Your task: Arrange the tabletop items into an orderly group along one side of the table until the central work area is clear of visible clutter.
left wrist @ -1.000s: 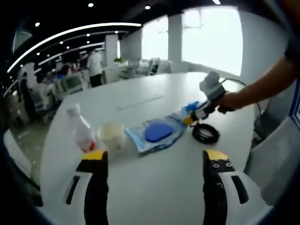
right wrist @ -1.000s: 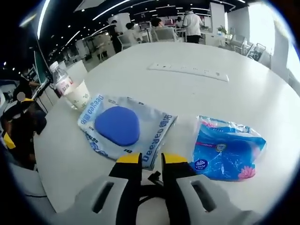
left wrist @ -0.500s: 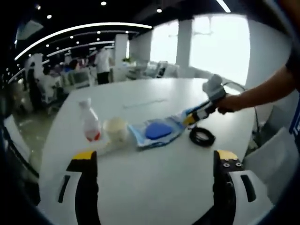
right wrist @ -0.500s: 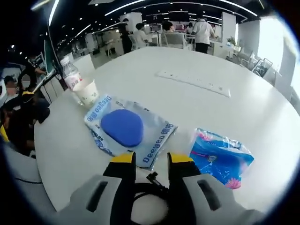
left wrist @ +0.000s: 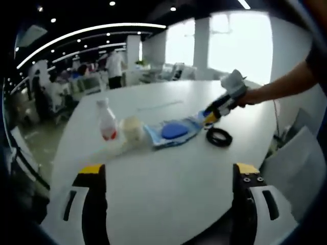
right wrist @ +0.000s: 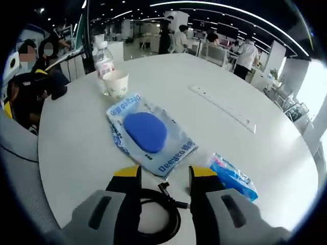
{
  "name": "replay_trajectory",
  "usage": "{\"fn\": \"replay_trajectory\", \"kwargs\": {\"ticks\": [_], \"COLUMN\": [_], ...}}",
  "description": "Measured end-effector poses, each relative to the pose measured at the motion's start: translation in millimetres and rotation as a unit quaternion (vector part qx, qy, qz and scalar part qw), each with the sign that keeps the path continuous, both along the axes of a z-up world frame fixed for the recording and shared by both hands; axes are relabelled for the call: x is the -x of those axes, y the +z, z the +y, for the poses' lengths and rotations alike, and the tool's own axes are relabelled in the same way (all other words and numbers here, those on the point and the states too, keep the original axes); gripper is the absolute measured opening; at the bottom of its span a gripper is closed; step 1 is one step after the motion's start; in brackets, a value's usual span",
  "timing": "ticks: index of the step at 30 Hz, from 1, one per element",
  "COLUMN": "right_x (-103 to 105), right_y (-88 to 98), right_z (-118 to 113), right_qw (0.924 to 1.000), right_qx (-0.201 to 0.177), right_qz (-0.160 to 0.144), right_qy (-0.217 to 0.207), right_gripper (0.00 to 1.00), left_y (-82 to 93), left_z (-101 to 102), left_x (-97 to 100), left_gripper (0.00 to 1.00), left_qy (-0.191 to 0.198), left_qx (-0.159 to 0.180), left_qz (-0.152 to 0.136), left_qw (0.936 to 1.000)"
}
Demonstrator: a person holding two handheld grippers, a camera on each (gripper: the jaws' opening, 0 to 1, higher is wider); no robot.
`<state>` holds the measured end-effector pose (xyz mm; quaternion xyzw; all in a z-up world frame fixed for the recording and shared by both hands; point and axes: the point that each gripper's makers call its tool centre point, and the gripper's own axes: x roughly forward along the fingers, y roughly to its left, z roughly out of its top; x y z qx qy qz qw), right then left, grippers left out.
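Note:
On the white table (left wrist: 168, 173) stand a clear bottle (left wrist: 107, 122) with a red label and a paper cup (left wrist: 132, 128). Beside them lies a blue-and-white packet (left wrist: 173, 131), then a black cable coil (left wrist: 218, 137). My left gripper (left wrist: 168, 171) is open and empty, held back over the near table edge. A hand holds my right gripper (left wrist: 209, 117) above the coil. In the right gripper view, the right gripper (right wrist: 165, 176) is open, with the cable coil (right wrist: 153, 212) on the table below its jaws. Ahead are the packet (right wrist: 148, 133), a blue tissue pack (right wrist: 232, 176), the cup (right wrist: 116, 84) and the bottle (right wrist: 103, 60).
A white power strip (right wrist: 222, 106) lies further across the table. A chair (left wrist: 296, 163) stands at the table's right edge. People and desks fill the office behind, away from the table.
My right gripper's jaws have spread apart and it has risen away from the cable coil, which stays on the table. The left gripper has drawn back from the items.

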<state>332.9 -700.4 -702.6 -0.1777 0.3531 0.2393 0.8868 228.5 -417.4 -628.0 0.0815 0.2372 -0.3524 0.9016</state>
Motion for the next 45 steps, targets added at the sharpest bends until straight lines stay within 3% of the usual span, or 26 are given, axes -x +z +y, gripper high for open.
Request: {"fn": "replay_trajectory", "kwargs": {"ticks": [4,13,20,24,25,27,31,38,43,45], "right_x": [1,-1,-1,-5,-5,-7,-9,-11,-13,-14], "right_y": [5.5,12.9,15.4,18.2,18.7,18.8,18.2,10.1,2.4,-0.4], "right_z": [-1,-12,-19,-27,-30,-37,-45,-60,-70,-75], "right_qw": [0.9997,0.9975,0.9909,0.9889,0.9885,0.9859,0.9832,0.9732,0.9603,0.9595], "right_qx": [0.013,0.043,0.085,0.097,0.101,0.115,0.127,0.166,0.204,0.208], "right_qz": [-0.006,-0.01,-0.016,-0.021,-0.022,-0.025,-0.027,-0.025,-0.022,-0.018], "right_qy": [0.022,0.055,0.104,0.11,0.111,0.119,0.128,0.157,0.189,0.189], "right_gripper": [0.38,0.43,0.47,0.49,0.49,0.5,0.5,0.48,0.42,0.41], "left_y": [1.3,-17.0,-16.0,-19.7,-19.9,-22.5,-17.8,-22.0,-22.6,-22.9], "left_z": [3,13,9,9,10,14,11,9,8,9], "left_x": [7.8,24.7,31.9,31.5,29.4,28.8,29.4,31.7,32.7,32.6], "left_gripper": [1.0,1.0,0.99,0.99,0.99,0.99,0.99,0.97,0.94,0.92], "left_qy": [0.005,0.017,0.023,0.014,0.015,0.025,0.014,0.001,-0.002,0.0], "left_qx": [0.01,-0.019,-0.023,-0.053,-0.054,-0.05,-0.057,-0.062,-0.059,-0.059], "left_qz": [0.002,0.01,0.021,0.001,-0.007,0.005,-0.017,-0.008,-0.003,-0.002], "left_qw": [0.9999,0.9996,0.9992,0.9985,0.9984,0.9984,0.9981,0.998,0.9983,0.9983]}}
